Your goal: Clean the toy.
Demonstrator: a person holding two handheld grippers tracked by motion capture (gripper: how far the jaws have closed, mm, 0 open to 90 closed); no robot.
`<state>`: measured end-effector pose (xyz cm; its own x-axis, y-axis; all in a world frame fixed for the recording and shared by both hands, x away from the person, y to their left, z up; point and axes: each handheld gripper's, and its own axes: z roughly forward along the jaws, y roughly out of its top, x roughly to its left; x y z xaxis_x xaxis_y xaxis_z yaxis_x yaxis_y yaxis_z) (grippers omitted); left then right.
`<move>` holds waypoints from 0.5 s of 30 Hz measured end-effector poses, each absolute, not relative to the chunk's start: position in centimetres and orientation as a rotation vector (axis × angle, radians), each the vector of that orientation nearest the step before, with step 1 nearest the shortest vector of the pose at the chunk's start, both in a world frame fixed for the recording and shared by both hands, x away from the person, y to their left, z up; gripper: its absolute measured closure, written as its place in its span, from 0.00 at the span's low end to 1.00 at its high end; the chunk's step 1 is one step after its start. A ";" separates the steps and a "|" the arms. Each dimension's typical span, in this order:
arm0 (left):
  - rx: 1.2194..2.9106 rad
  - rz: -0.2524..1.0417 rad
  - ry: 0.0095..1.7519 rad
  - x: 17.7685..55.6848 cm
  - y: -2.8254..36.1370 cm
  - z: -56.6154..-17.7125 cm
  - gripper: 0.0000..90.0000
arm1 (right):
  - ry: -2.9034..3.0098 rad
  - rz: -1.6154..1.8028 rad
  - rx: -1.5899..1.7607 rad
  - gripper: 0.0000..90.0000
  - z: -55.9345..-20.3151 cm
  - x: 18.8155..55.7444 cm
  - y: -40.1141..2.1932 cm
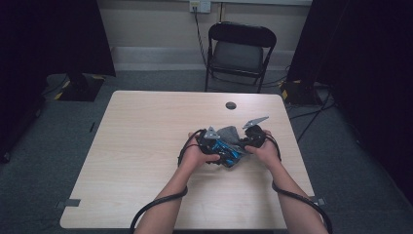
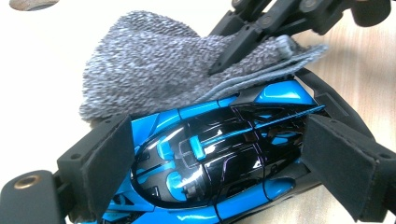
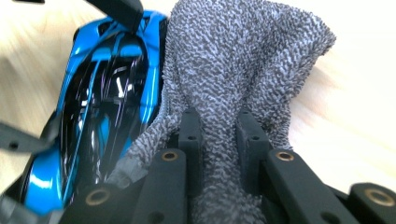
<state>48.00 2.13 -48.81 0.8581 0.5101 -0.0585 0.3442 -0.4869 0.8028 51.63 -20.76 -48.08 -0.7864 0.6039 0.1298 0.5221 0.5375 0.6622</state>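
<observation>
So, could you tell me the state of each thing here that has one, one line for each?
Toy car: blue and black, clamped at both sides by the left gripper.
Grey cloth: bunched, pinched by the right gripper, draped against the car.
Folding chair: unfolded, unoccupied, behind the table.

place: lab or office | cues: bare table, folding chair, carpet, wall socket

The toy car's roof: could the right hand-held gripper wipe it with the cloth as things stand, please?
Probably yes: the right hand-held gripper pinches the cloth right beside the car, whose roof lies bare between the left gripper's jaws.
</observation>
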 end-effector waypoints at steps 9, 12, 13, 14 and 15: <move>2.134 0.230 0.616 48.1 2.1 -48.7 0.11 | 2.666 1.084 0.965 0.84 -48.0 50.5 -22.4; 2.134 0.230 0.615 48.1 2.1 -48.7 0.11 | 2.666 1.083 0.966 0.84 -48.0 50.1 -22.9; 2.134 0.231 0.615 48.1 2.1 -48.7 0.11 | 2.664 1.079 0.971 0.84 -48.0 50.0 -23.0; 2.135 0.231 0.616 48.1 2.2 -48.7 0.11 | 2.665 1.078 0.969 0.84 -48.0 49.9 -23.2; 2.135 0.231 0.615 48.1 2.2 -48.7 0.11 | 2.663 1.078 0.972 0.84 -48.0 49.7 -23.4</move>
